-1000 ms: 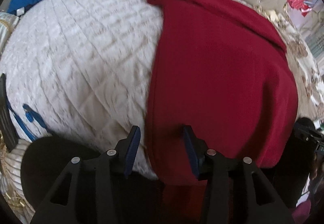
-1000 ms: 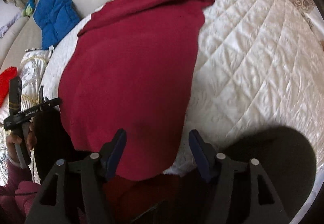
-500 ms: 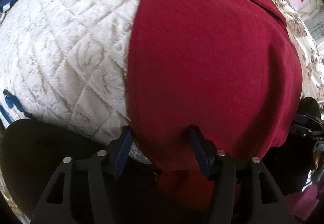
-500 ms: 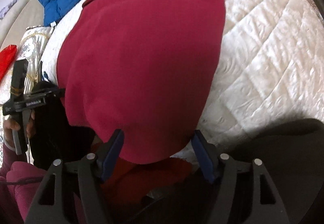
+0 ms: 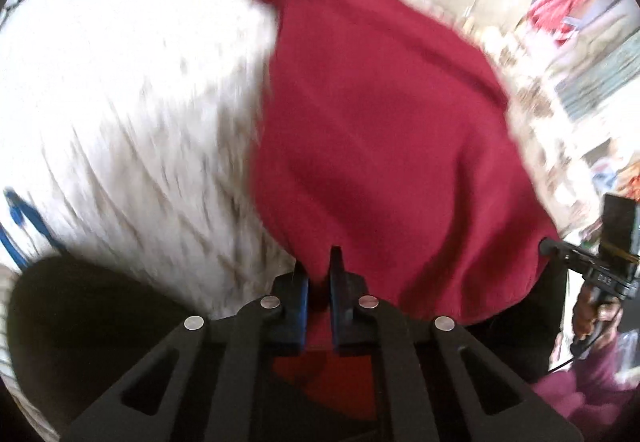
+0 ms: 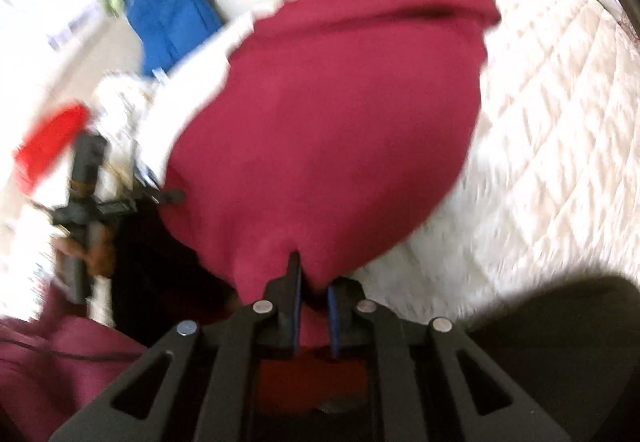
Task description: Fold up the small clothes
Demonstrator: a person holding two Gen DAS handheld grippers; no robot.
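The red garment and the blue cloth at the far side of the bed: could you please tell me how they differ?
The red garment is dark red, lies spread across the white quilt, and has its near edge pinched by both hand-held grippers. The blue cloth is bright blue, looks smaller, lies bunched near the headboard, and is untouched. Both are soft fabric items on the bed.

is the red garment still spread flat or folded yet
Spread, not folded: the red garment lies open across the quilt, its near edge pinched at both corners.

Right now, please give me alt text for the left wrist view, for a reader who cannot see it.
The left tool is shut on the near edge of a dark red garment spread on a white quilted bedspread. At the right edge, a hand holds the other tool. The picture is blurred.
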